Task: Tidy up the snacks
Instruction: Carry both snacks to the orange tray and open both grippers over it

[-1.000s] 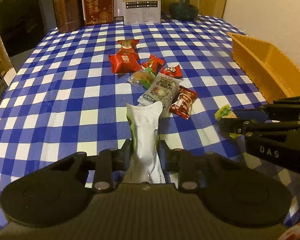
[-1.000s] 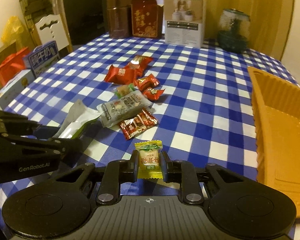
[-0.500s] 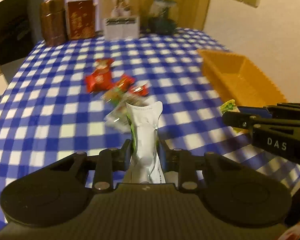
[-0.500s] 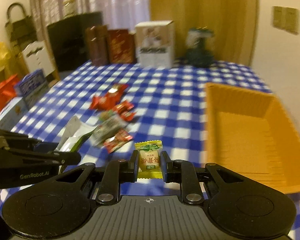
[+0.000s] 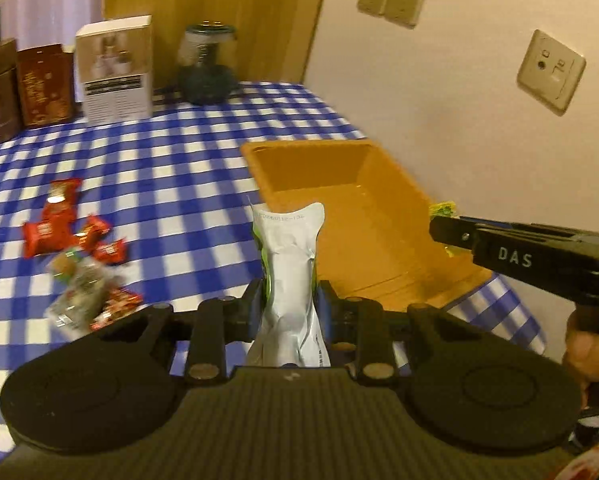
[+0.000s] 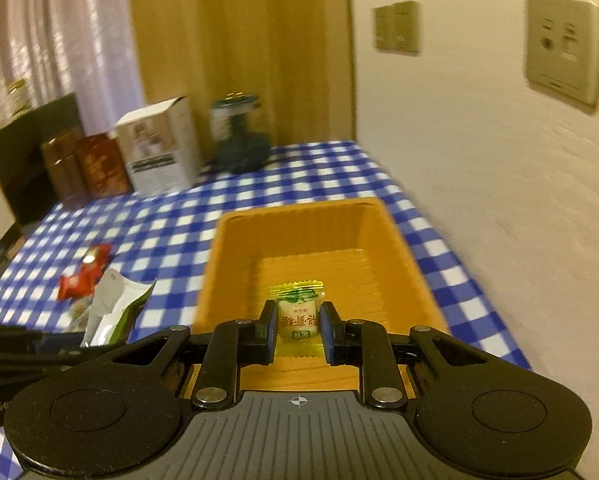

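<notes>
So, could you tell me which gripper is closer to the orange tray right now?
Right. The right gripper holds a yellow candy over the orange tray, while the left gripper, holding a white packet, is beside the tray's near left corner.

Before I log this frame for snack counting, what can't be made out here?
- Snack pile: left wrist view, motion blur smears the clear packets; no count possible.
- White pouch: the left gripper and camera mount hide its lower end; print too small.
- Orange tray: right wrist view, the right gripper and yellow candy cover its near floor.
</notes>
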The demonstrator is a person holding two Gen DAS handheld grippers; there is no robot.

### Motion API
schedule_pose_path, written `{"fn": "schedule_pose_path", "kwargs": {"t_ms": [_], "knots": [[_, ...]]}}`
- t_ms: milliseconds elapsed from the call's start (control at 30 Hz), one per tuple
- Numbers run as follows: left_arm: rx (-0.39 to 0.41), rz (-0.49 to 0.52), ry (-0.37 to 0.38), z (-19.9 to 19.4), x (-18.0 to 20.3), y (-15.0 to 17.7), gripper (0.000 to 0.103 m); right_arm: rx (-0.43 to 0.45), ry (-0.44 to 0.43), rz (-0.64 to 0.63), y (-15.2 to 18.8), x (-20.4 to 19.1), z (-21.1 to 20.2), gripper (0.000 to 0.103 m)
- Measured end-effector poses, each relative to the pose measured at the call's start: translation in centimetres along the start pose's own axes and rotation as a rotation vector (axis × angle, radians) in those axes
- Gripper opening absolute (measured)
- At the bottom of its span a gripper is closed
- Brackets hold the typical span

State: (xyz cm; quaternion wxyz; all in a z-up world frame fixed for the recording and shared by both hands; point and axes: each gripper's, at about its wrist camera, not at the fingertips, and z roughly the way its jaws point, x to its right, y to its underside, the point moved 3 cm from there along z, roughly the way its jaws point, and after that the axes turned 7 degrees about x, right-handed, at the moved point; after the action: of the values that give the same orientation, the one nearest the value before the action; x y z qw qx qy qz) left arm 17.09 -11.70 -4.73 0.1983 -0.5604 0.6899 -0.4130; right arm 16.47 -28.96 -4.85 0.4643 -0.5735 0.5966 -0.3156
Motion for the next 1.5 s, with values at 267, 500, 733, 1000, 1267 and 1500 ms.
{"fn": "schedule_pose_path", "kwargs": {"t_ms": [267, 500, 733, 1000, 1267, 1500], "knots": [[-0.002, 0.003, 0.037, 2.1, 3.0, -1.2, 0.026, -0.018, 0.036, 0.080, -0.9, 3.1, 1.0, 0.023], [-0.012, 0.000, 0.065, 4.3, 4.8, -1.8, 0.026, -0.043, 0.046, 0.129, -1.0, 5.2, 1.8, 0.023], [-0.005, 0.000, 0.063, 6.0, 5.1, -1.8, 0.034, -0.051, 0.047, 0.172, -0.9, 6.4, 2.2, 0.023], [0.004, -0.027, 0.017, 4.4, 2.9, -0.9, 0.034, -0.063, 0.040, 0.183, -0.6, 6.0, 2.3, 0.023], [0.022, -0.041, 0.001, 2.8, 1.8, -1.1, 0.036, -0.071, 0.010, 0.172, -0.8, 4.5, 2.8, 0.023], [0.023, -0.036, -0.007, 2.5, 1.2, -0.9, 0.044, -0.071, -0.032, 0.228, -1.1, 4.2, 3.6, 0.040]]}}
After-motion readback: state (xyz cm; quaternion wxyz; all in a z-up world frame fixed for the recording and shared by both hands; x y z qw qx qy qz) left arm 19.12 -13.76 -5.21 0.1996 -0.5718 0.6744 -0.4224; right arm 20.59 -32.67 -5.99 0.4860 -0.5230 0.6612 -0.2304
